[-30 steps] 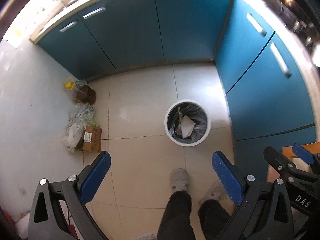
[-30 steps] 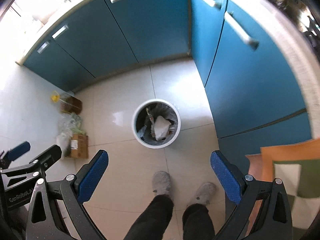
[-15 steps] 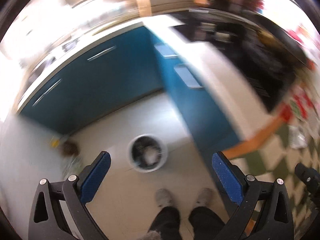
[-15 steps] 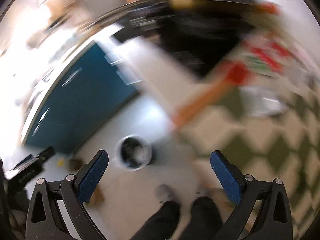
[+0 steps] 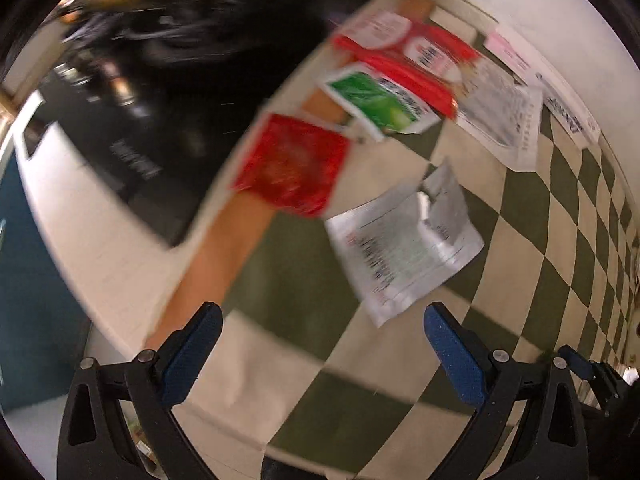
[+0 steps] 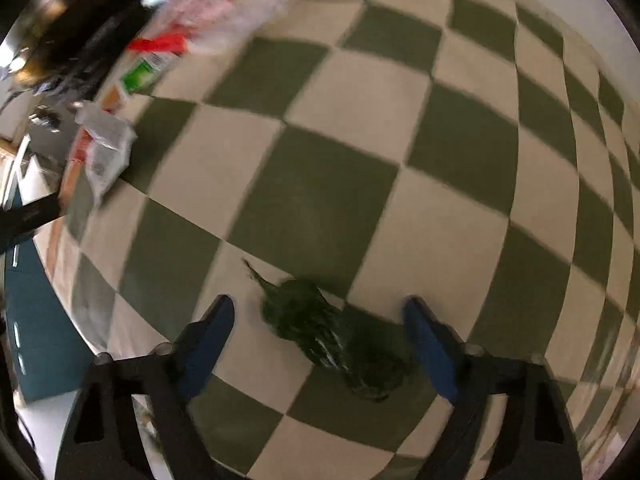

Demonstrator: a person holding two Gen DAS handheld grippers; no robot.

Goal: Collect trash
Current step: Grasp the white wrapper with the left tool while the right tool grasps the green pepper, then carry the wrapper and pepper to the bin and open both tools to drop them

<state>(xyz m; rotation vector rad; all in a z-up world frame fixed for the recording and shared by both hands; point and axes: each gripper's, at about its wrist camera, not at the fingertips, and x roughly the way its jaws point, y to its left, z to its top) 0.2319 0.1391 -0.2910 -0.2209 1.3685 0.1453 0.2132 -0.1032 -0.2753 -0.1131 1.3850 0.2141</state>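
Right gripper (image 6: 318, 340) over checkered desk (image 6: 360, 120), jaws just narrowed yet clear of the crumpled dark green wrapper (image 6: 332, 340) lying between them; left gripper (image 5: 322, 348) wide, empty; likely light, crinkly, springy: pinch across the bunched middle.

Green-and-cream checkered cloth (image 5: 520, 264) with an orange border, spread over a pale counter (image 5: 92, 240); on it a torn silver packet (image 5: 404, 248), a red sachet (image 5: 292, 164), a green sachet (image 5: 380, 102), a red-and-white wrapper (image 5: 412, 56) and printed white wrappers (image 5: 504, 120). Further along, a crumpled dark green wrapper (image 6: 332, 336), well apart from the rest; all blurred.
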